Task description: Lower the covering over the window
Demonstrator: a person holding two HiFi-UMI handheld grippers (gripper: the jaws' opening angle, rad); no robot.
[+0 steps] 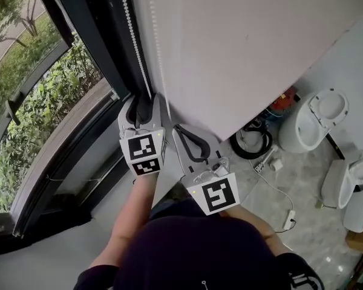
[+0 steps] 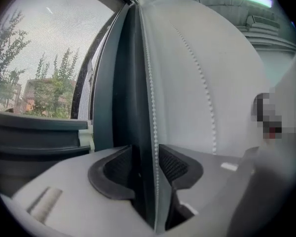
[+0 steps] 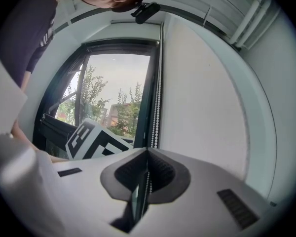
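Note:
A white bead chain (image 1: 153,35) hangs along the dark window frame (image 1: 109,47), beside a white wall (image 1: 242,47). My left gripper (image 1: 144,100) is open at that chain. In the left gripper view the chain (image 2: 151,107) runs through the gap between the pads (image 2: 173,166), which do not press on it. My right gripper (image 1: 183,132) sits just lower and to the right. In the right gripper view it (image 3: 147,171) is shut on the chain (image 3: 156,112), whose beads vanish between the closed pads. Trees show through the bare glass (image 3: 113,93). I cannot see the covering itself.
On the tiled floor to the right stand white toilets (image 1: 314,116), a coiled black cable (image 1: 252,142) and a white power strip (image 1: 289,217). The dark sill and frame (image 1: 66,156) run along the left. A person's forearm (image 1: 130,213) reaches up to the left gripper.

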